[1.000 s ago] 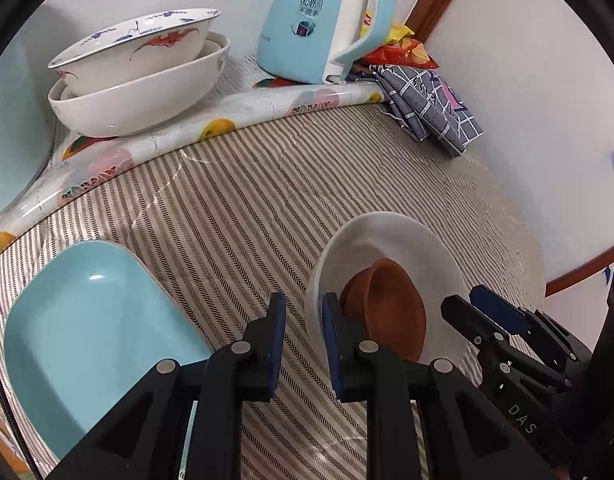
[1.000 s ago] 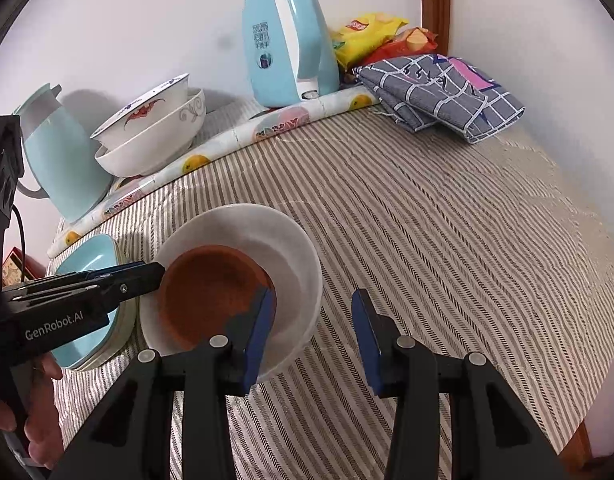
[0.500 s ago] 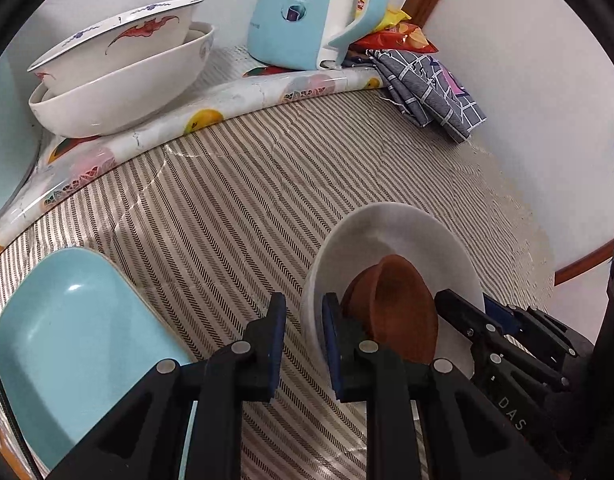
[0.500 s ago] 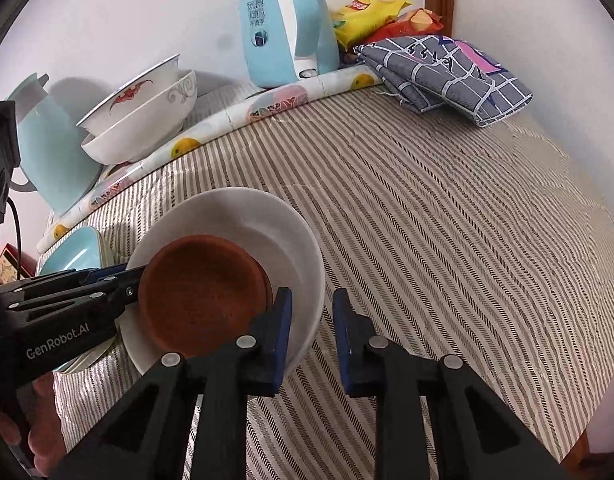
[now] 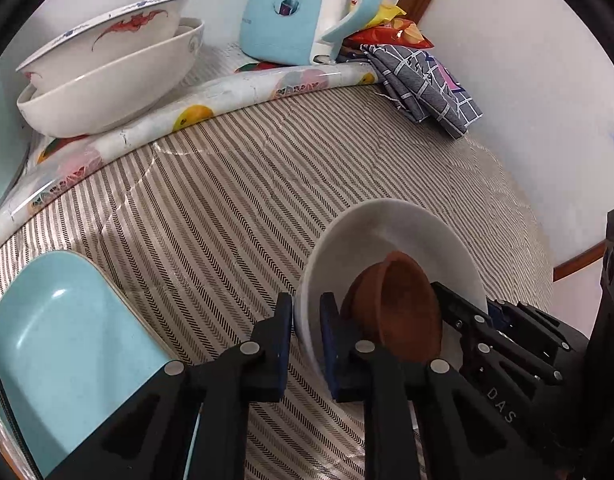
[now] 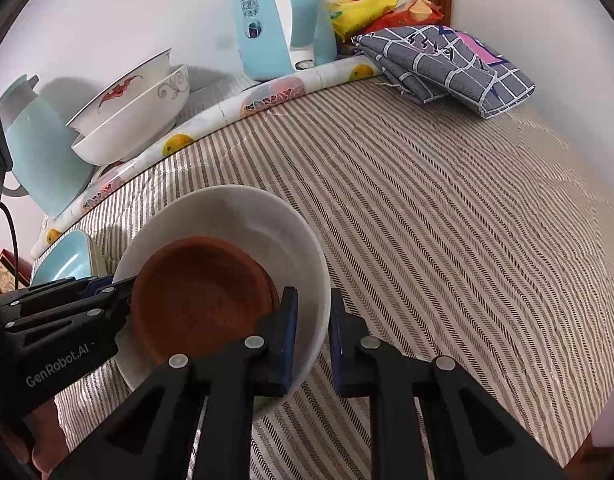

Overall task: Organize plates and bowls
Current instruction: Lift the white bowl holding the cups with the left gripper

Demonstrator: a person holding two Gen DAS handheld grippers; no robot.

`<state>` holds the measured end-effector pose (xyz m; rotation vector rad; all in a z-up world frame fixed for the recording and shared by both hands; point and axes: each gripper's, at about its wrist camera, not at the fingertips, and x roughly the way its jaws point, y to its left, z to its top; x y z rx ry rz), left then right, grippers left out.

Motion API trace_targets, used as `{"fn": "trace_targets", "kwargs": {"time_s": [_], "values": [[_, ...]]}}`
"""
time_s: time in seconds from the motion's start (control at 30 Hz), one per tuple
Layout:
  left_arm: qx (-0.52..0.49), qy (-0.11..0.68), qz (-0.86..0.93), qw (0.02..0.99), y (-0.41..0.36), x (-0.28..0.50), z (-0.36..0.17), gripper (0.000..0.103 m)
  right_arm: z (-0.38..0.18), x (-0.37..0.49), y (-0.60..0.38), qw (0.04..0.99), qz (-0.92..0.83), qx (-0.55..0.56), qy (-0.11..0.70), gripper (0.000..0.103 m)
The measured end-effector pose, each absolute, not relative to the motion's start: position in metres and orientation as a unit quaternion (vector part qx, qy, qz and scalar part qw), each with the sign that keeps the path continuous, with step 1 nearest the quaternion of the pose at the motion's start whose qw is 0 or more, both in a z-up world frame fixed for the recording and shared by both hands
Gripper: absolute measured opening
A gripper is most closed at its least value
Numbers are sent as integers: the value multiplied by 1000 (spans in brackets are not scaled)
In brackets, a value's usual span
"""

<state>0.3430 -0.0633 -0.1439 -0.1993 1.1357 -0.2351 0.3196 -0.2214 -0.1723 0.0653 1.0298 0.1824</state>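
Observation:
A white bowl (image 5: pixel 403 236) (image 6: pixel 243 216) with a brown dish (image 5: pixel 403 304) (image 6: pixel 199 300) inside it is held tilted above the striped tablecloth. My left gripper (image 5: pixel 307 344) is shut on the bowl's left rim. My right gripper (image 6: pixel 310 340) is shut on the opposite rim, and shows in the left wrist view (image 5: pixel 463 312). Two stacked white patterned bowls (image 5: pixel 107 68) (image 6: pixel 135 116) sit at the back left. A light blue plate (image 5: pixel 63 344) (image 6: pixel 63 260) lies at the left.
A light blue kettle (image 5: pixel 307 8) (image 6: pixel 279 20) stands at the back. Snack bags (image 6: pixel 367 4) and a folded checked cloth (image 5: pixel 423 84) (image 6: pixel 447 64) lie at the back right by the wall. A pale blue jug (image 6: pixel 35 152) stands at the far left.
My right gripper has closed from open onto the white bowl's rim. Both grippers have lifted and tilted the bowl with the brown dish.

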Motion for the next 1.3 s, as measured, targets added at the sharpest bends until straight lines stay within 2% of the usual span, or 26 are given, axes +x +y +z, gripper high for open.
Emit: {"fn": "trace_targets", "kwargs": {"time_s": [0.2, 0.37, 0.83, 0.9, 0.97, 1.03, 1.3], "values": [[-90, 535, -107, 833, -66, 343, -145, 16, -173, 320, -224, 867, 84, 35, 490, 16], [-85, 532, -104, 836, -67, 342, -146, 16, -174, 320, -227, 871, 77, 37, 484, 25], [-98, 536, -106, 832, -65, 343, -148, 16, -175, 323, -228, 864, 85, 40, 494, 25], [-93, 533, -106, 834, -67, 343, -148, 14, -174, 322, -226, 865, 81, 33, 494, 25], [-75, 529, -102, 839, -72, 342, -147, 13, -173, 321, -224, 866, 80, 30, 493, 22], [-70, 528, -97, 841, -73, 342, -146, 13, -172, 320, -219, 866, 82, 26, 493, 13], [-77, 533, -98, 837, -70, 340, -146, 12, -168, 317, -217, 866, 74, 16, 495, 12]]}}
